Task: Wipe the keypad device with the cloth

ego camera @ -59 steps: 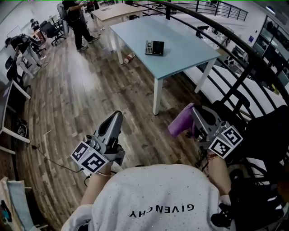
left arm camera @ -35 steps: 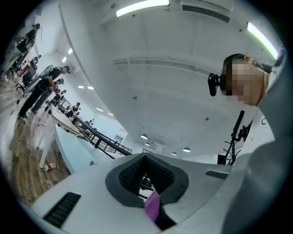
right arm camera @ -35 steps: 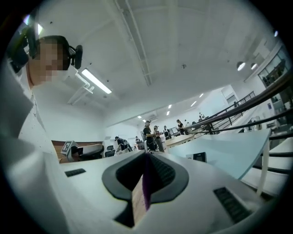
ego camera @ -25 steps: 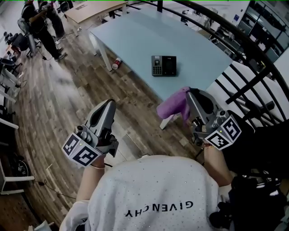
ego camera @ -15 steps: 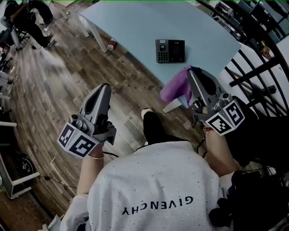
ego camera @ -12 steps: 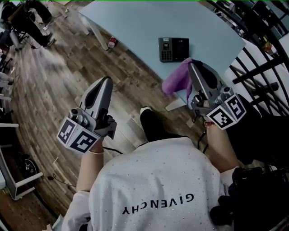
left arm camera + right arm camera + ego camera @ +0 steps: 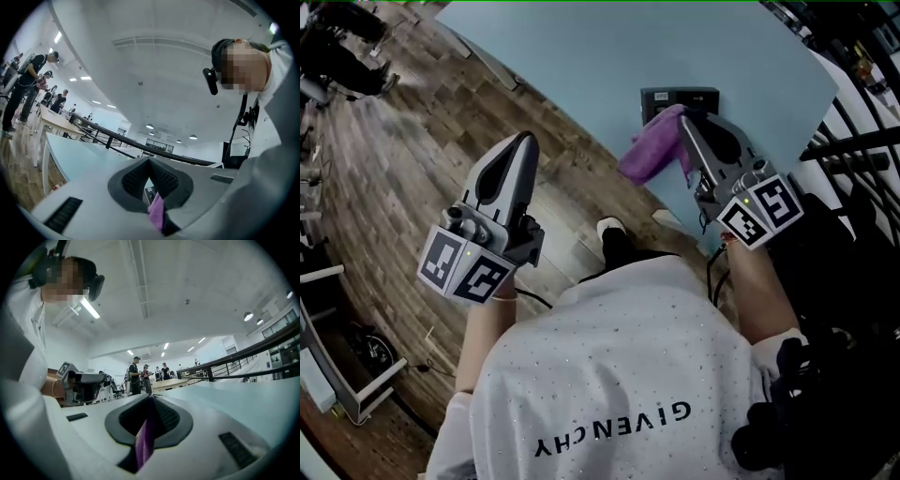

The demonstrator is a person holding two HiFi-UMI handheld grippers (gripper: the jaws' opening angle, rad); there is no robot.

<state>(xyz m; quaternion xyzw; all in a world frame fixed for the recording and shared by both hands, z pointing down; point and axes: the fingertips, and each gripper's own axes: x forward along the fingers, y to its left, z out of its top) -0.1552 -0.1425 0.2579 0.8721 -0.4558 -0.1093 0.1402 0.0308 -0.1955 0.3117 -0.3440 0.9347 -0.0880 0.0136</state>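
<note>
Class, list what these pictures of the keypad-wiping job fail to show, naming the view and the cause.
1. The keypad device: head view, near part covered by the purple cloth and the right gripper; keys unreadable.
2. The purple cloth: right gripper view, only a strip shows between the shut jaws.
3. The table: head view, far end cut by the top edge.

Head camera stares steeply down; left hand-held gripper [image 7: 523, 141] and right hand-held gripper [image 7: 686, 127] cameras peer along their jaws, all sharing the desk [image 7: 581, 47].

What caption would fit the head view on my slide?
Right gripper holds the purple cloth by the keypad device on the blue table; left gripper shut, empty.
</note>
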